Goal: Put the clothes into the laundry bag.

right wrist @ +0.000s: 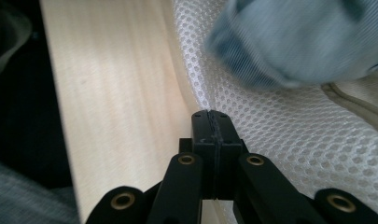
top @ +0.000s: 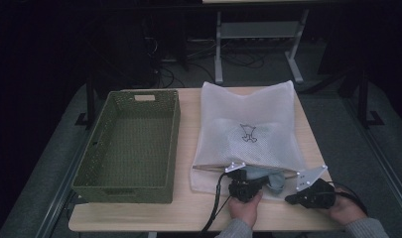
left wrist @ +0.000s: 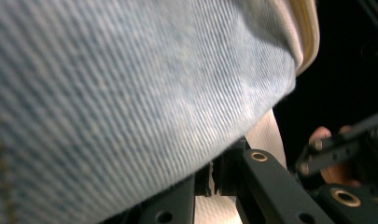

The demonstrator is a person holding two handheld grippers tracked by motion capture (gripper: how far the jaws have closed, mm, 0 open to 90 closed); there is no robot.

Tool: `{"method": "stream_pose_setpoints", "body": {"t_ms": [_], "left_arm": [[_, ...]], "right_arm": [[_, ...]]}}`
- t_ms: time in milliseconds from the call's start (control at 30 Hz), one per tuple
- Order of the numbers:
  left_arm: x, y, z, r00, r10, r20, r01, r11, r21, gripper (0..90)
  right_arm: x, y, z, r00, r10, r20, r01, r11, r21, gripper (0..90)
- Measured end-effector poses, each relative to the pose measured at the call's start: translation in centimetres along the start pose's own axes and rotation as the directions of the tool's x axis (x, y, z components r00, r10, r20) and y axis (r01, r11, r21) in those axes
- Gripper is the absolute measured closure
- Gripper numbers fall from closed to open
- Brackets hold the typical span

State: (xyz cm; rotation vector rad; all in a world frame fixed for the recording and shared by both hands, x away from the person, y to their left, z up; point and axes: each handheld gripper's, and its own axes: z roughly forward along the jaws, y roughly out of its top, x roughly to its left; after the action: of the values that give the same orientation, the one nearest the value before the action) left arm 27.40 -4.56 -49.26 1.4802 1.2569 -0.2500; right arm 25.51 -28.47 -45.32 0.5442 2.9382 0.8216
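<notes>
white mesh bag [top: 248,124] holds blue denim [top: 270,179]; left claw [top: 242,184] grips denim, right claw [right wrist: 211,116] pinches bag edge

Blue denim cloth [left wrist: 130,93] is crowding the left gripper view, blurring and covering the jaw tips. In the high view the mesh bag [top: 248,129] is hiding most of its contents.

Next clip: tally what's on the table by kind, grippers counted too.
Green perforated basket: 1
White mesh laundry bag: 1
Light blue denim garment at the bag's opening: 1
Hand-held grippers: 2, left gripper and right gripper
Total: 5
</notes>
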Motion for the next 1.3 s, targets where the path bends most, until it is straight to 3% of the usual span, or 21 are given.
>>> {"method": "stream_pose_setpoints", "body": {"t_ms": [100, 233, 433, 600, 733, 800, 867, 933, 1033, 1067, 1100, 1133, 1167, 1233, 1300], "left_arm": [[0.0, 0.7, -0.2, 1.0, -0.005, -0.008, 0.005, 0.9991, -0.043, 87.2], [0.5, 1.9, -0.6, 0.9987, 0.013, -0.049, -0.017, 0.996, -0.087, 88.4], [0.6, 1.2, -0.4, 0.9989, 0.035, -0.03, -0.036, 0.9991, -0.023, 83.3], [0.1, 0.5, -1.5, 0.9994, 0.034, -0.002, -0.034, 0.9985, 0.044, 66.6], [-0.7, -0.7, -1.9, 0.999, 0.044, -0.007, -0.044, 0.9938, 0.102, 50.4], [-1.0, -1.3, -1.5, 0.9991, 0.04, 0.017, -0.042, 0.9886, 0.145, 49.2], [-1.1, -1.5, -0.7, 0.9987, 0.05, 0.006, -0.05, 0.986, 0.159, 50.0], [-0.9, -1.4, -0.1, 0.9995, 0.029, 0.009, -0.03, 0.9871, 0.157, 56.5], [-0.8, -1.0, 0.8, 0.9996, 0.028, -0.008, -0.026, 0.9865, 0.162, 71.7], [-0.9, -0.9, 1.0, 0.9995, 0.028, -0.017, -0.024, 0.9864, 0.162, 76.7], [-0.6, -0.7, 1.3, 0.9981, 0.06, -0.013, -0.057, 0.9854, 0.16, 80.3], [-0.6, -0.7, 1.4, 0.9998, 0.02, -0.01, -0.018, 0.9886, 0.149, 83.1], [-0.5, -0.5, 1.6, 0.9998, 0.021, -0.004, -0.02, 0.9892, 0.145, 84.0], [-0.4, 0.0, 1.5, 1.0, -0.001, 0.006, 0.001, 0.9954, 0.096, 84.6], [-0.6, 0.7, 1.3, 0.9996, -0.027, 0.004, 0.027, 0.9986, 0.045, 84.7]], "right_arm": [[0.4, -0.2, -0.2, 0.9996, -0.012, -0.024, 0.012, 1.0, 0.015, 89.9], [1.3, -1.1, -0.9, 0.9983, -0.025, -0.053, 0.029, 0.998, 0.061, 90.0], [0.8, -2.0, -1.5, 0.997, 0.031, -0.07, -0.028, 0.999, 0.046, 86.6], [0.4, -0.6, -3.2, 0.9955, 0.053, -0.078, -0.059, 0.996, -0.071, 77.4], [0.3, 1.3, -5.3, 0.9992, 0.035, -0.02, -0.038, 0.99, -0.134, 69.1], [0.3, 2.4, -6.2, 0.9996, 0.017, 0.021, -0.013, 0.985, -0.169, 64.0], [0.2, 3.5, -6.7, 0.9965, 0.016, 0.082, 0.0, 0.983, -0.186, 59.5], [-0.1, 4.7, -6.6, 0.9914, 0.0, 0.131, 0.024, 0.984, -0.179, 55.6], [-1.1, 6.0, -5.2, 0.9822, -0.023, 0.186, 0.046, 0.992, -0.117, 53.5], [-1.5, 6.3, -4.6, 0.9801, -0.018, 0.198, 0.037, 0.995, -0.094, 55.2], [-2.0, 6.6, -3.9, 0.9785, -0.019, 0.205, 0.034, 0.997, -0.07, 59.4], [-2.4, 6.8, -3.3, 0.9775, -0.01, 0.211, 0.021, 0.999, -0.048, 69.5], [-2.7, 6.9, -2.9, 0.9814, -0.001, 0.192, 0.008, 0.999, -0.035, 83.0], [-3.1, 6.8, -2.7, 0.9899, 0.02, 0.141, -0.014, 0.999, -0.042, 86.3], [-2.8, 6.4, -3.4, 0.9972, 0.019, 0.072, -0.013, 0.996, -0.09, 87.0]]}}
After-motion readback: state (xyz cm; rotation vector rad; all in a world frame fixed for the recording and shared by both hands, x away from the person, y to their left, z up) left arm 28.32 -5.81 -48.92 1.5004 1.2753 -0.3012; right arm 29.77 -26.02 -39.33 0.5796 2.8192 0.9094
